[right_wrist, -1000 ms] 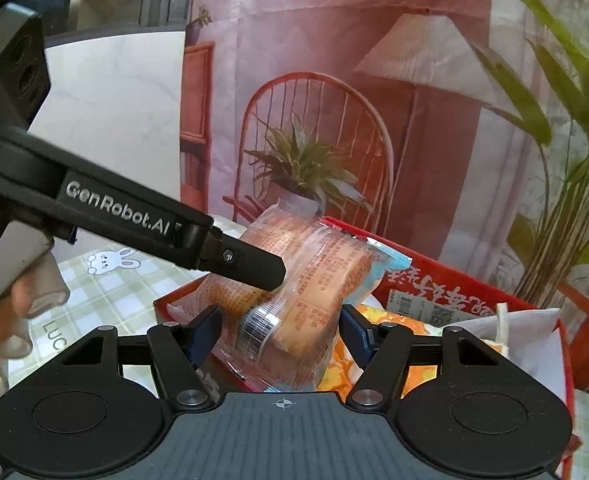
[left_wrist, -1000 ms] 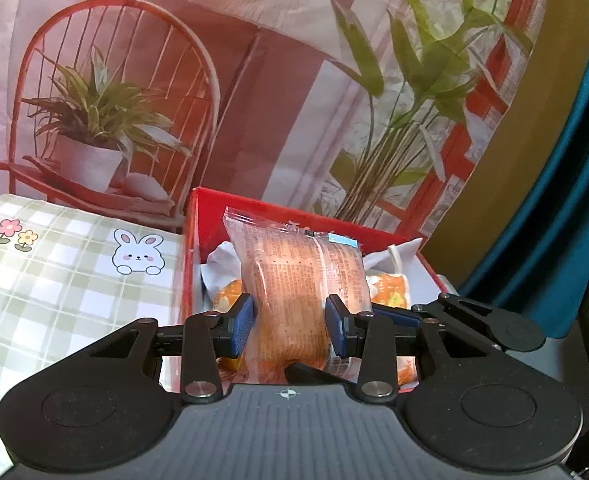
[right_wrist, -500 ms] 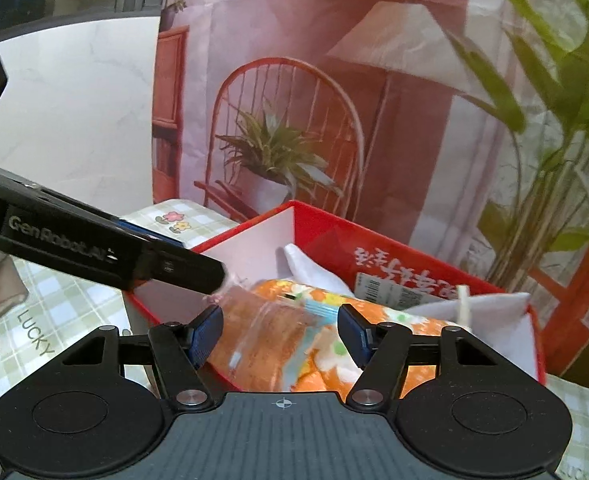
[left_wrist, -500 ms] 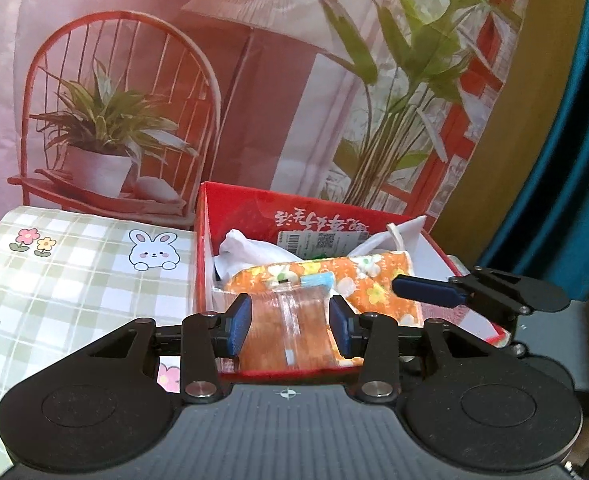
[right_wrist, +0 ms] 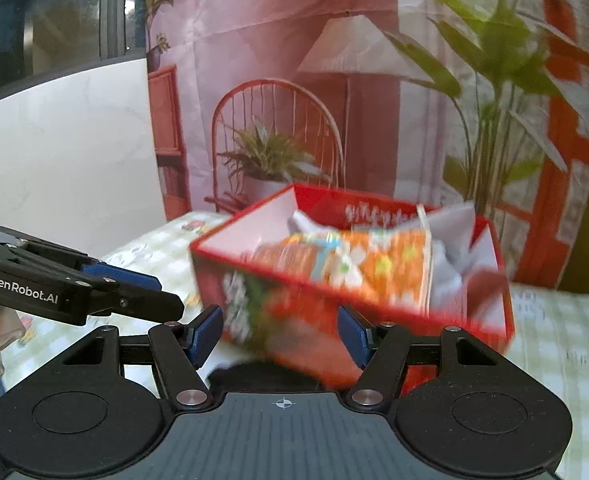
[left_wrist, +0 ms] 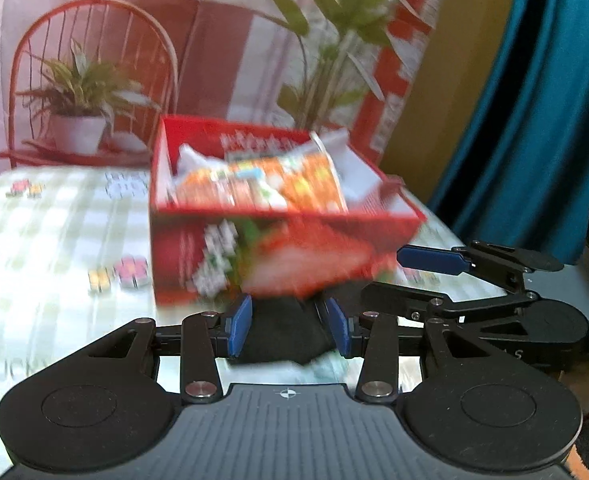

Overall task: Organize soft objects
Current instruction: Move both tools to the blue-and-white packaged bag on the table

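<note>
A red cardboard box stands on the checked tablecloth; it also shows in the right wrist view. Inside lie orange snack packets and white bags. My left gripper is open and empty, in front of the box's near wall. A dark soft object lies on the cloth between its fingers. My right gripper is open and empty, in front of the box's near corner. The dark object shows low between its fingers. Both views are blurred.
The table carries a green checked cloth with rabbit and flower prints. A printed backdrop hangs behind the box. A teal curtain hangs at the right. Each gripper shows in the other's view.
The bread packet held between both grippers went down into the box and was let go. Both grippers then pulled back toward the near side of the box.
</note>
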### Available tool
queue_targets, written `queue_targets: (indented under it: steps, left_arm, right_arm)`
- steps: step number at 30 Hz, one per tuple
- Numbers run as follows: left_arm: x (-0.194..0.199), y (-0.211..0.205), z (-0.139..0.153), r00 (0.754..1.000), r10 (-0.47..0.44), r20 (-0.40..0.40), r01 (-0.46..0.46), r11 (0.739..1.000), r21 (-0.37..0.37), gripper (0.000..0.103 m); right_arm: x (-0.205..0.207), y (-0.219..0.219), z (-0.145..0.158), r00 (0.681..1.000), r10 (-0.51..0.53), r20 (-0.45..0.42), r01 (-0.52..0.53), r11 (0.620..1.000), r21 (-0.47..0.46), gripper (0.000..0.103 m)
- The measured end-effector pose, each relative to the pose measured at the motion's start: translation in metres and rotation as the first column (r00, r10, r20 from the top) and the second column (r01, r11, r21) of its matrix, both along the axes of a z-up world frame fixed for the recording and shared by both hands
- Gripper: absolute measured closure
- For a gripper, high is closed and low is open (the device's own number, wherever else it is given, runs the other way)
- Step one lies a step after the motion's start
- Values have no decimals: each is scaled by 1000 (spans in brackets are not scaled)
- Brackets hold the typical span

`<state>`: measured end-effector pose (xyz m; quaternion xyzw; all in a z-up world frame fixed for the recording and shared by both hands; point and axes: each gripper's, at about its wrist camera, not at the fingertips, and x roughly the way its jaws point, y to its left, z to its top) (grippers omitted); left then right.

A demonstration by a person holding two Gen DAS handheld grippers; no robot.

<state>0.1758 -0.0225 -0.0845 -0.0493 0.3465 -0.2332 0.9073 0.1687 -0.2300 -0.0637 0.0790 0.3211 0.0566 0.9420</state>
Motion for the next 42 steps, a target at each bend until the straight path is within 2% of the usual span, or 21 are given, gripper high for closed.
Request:
queue_targets:
  steps: [7, 12, 14, 16, 21, 26, 28, 32, 42]
  left_arm:
    - [-43, -2, -28, 999, -14, -49, 15, 999, 30, 58]
    - [-58, 1, -42, 996, -3, -89, 4, 1000, 14, 56]
    - [-61, 2, -45, 995, -2, -96, 3, 1000, 11, 53]
    - [-66, 1, -50, 994, -2, -105, 2, 1000, 5, 52]
    - [-69, 2, -62, 990, -6, -142, 5, 1000, -6, 52]
    - [-68, 2, -69, 985, -6, -170, 3, 1000, -18, 51]
    - [-67, 2, -72, 983, -12, -182, 7, 1000, -27, 48]
    - [-65, 0, -76, 980, -21, -196, 14, 999, -38, 45]
    - [-63, -3, -82, 976, -38, -213, 30, 999, -42, 42]
  right_arm:
    - [-65, 13, -28, 995, -38, -91, 45, 997, 68, 43]
    - [-103, 28, -51, 986, -62, -155, 75, 994, 79, 42]
    - [-115, 33, -57, 983, -66, -172, 81, 993, 81, 40]
    - [-124, 36, -60, 981, -72, -182, 89, 992, 85, 32]
    - [-123, 40, -68, 972, -79, -221, 87, 996, 30, 27]
    - [-122, 37, -78, 955, -132, -266, 136, 991, -5, 20]
    - [-122, 33, -82, 948, -146, -283, 154, 988, 6, 15]
    - [-121, 29, -89, 939, -148, -311, 164, 986, 26, 15]
    - [-119, 33, -90, 946, -107, -307, 132, 989, 62, 14]
